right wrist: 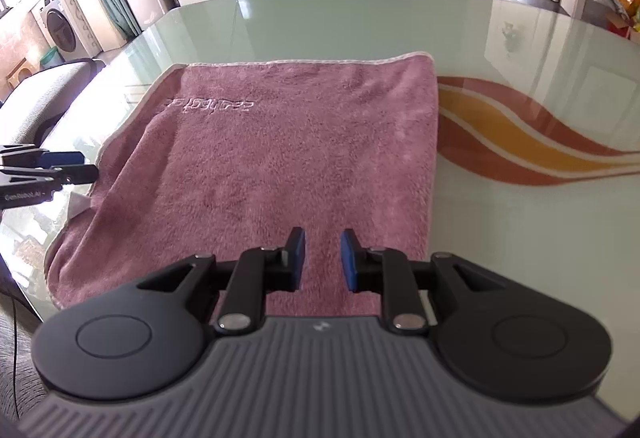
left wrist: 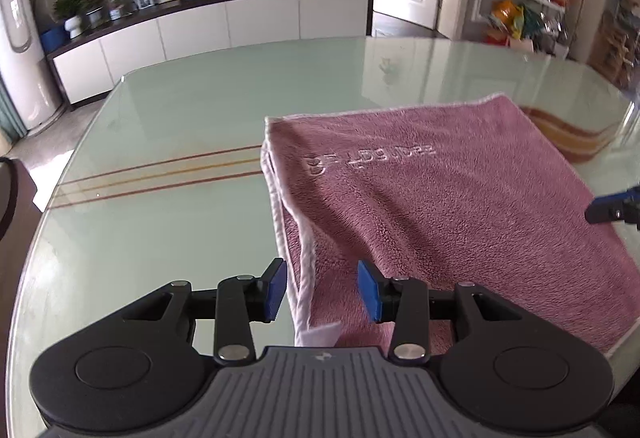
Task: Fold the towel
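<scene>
pink towel point(right wrist: 280, 157) lies folded once on glass table point(right wrist: 520, 238); further fold likely left. left gripper point(left wrist: 322, 290) parted, empty; right gripper point(right wrist: 322, 262) narrowly parted, empty.

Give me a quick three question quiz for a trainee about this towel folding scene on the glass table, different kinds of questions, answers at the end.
1. True or false: the left gripper is clamped on the pink towel.
2. Multiple choice: Beside which edge of the towel does the orange and red wave pattern lie in the right wrist view? A) left B) right C) near
3. Fill in: the towel's edges are trimmed in ____ .

Key:
1. False. Its jaws stand open, with the towel's near edge between them but not pinched.
2. B
3. White. The white trim shows double along the towel's left side, so the towel already lies folded.
</scene>
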Motion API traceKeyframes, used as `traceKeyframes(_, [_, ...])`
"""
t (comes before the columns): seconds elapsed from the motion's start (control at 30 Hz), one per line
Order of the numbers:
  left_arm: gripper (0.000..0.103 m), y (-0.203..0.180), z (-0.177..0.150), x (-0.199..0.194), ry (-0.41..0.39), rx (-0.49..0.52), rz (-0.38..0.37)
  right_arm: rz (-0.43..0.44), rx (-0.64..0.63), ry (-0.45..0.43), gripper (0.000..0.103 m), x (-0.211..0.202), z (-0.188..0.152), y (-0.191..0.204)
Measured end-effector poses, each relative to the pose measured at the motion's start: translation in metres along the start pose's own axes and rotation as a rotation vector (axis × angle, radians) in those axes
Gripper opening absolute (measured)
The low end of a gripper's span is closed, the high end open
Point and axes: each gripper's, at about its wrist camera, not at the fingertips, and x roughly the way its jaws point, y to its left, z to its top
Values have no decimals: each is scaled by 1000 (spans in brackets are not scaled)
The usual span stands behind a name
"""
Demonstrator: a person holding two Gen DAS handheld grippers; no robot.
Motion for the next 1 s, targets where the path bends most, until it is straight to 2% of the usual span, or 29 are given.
traceKeyframes(0.23, [42, 2, -7, 16, 23, -8, -10, 17, 3, 6, 16, 9, 2, -7])
traceKeyframes(0.27, [39, 2, -7, 18, 26, -10, -9, 18, 3, 7, 16, 11, 1, -7])
traceKeyframes(0.3, [28, 1, -6, 20, 32, -10, -6, 18, 3, 8, 15, 13, 1, -6])
traceKeyframes(0.37, [14, -1, -5, 23, 45, -5, 8, 13, 1, 14, 14, 16, 0, -7])
traceKeyframes(0.47, [5, 4, -13, 16, 51, 19, 29, -5, -7, 22, 13, 20, -1, -7])
traceKeyframes(0.77, [3, 23, -18, 9, 63, -34, 58, -24, -8, 20, 12, 19, -3, -9])
traceKeyframes(1.0, [5, 30, -19, 3, 79, -65, 87, -30, -5, 23, 12, 20, -3, -9])
